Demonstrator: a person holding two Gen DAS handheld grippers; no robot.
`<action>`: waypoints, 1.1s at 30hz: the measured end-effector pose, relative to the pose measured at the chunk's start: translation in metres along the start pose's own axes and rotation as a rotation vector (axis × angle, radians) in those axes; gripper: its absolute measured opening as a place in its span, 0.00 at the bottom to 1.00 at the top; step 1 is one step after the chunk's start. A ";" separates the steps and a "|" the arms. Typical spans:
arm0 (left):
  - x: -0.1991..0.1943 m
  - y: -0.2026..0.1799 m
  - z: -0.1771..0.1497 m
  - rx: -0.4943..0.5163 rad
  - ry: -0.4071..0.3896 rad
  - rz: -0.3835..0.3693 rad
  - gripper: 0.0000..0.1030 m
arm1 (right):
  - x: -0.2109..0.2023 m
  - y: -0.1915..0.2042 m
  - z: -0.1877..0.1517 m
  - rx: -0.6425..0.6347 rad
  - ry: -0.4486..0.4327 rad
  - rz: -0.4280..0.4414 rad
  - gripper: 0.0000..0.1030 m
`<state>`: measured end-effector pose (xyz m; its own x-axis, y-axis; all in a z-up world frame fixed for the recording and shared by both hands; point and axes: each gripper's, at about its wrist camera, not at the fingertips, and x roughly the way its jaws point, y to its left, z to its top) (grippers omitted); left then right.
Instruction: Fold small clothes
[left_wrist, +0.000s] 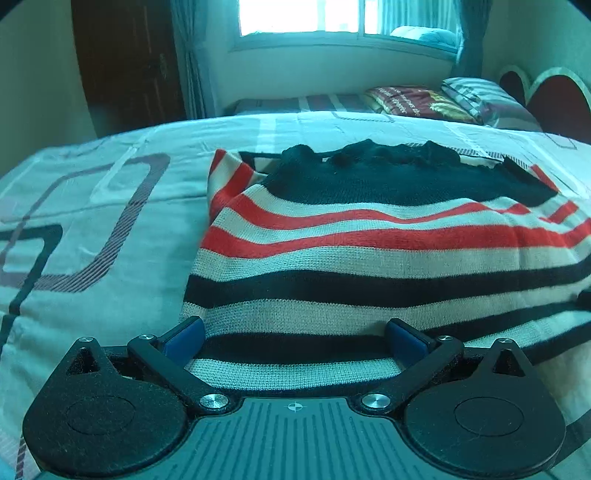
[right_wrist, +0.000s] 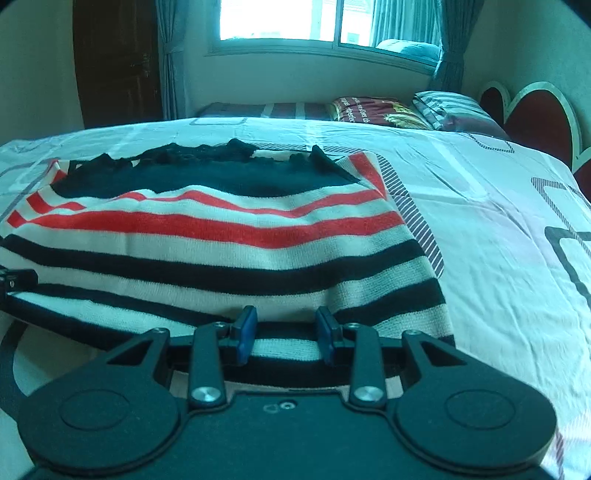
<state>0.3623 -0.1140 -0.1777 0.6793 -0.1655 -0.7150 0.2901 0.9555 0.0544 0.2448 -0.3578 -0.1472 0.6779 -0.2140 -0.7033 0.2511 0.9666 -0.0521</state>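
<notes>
Bedroom scene, daylight from a far window. Nearest, the left gripper (left_wrist: 294, 336) has its jaws spread wide over the near hem of a striped sweater (left_wrist: 369, 254); the right gripper (right_wrist: 286, 334) has jaws part open, hem between them, not clearly pinched. The sweater lies flat on the bed (right_wrist: 498, 240) — black collar at the far end. Pillows (left_wrist: 417, 101) lie beyond. Risk: uneven grips could let one corner slip, skewing the fold.
</notes>
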 end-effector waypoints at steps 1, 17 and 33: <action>-0.003 0.001 0.001 0.001 -0.003 0.004 1.00 | -0.003 -0.003 0.003 0.015 -0.001 0.006 0.32; 0.007 0.025 0.003 -0.144 0.038 0.013 1.00 | 0.007 -0.053 0.007 0.103 0.022 -0.074 0.32; 0.012 -0.003 0.038 -0.105 -0.019 0.074 1.00 | 0.005 0.051 0.059 -0.016 -0.097 0.130 0.33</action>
<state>0.3952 -0.1276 -0.1602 0.7092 -0.0977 -0.6982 0.1677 0.9853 0.0325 0.3018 -0.3179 -0.1119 0.7677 -0.0985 -0.6332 0.1461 0.9890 0.0233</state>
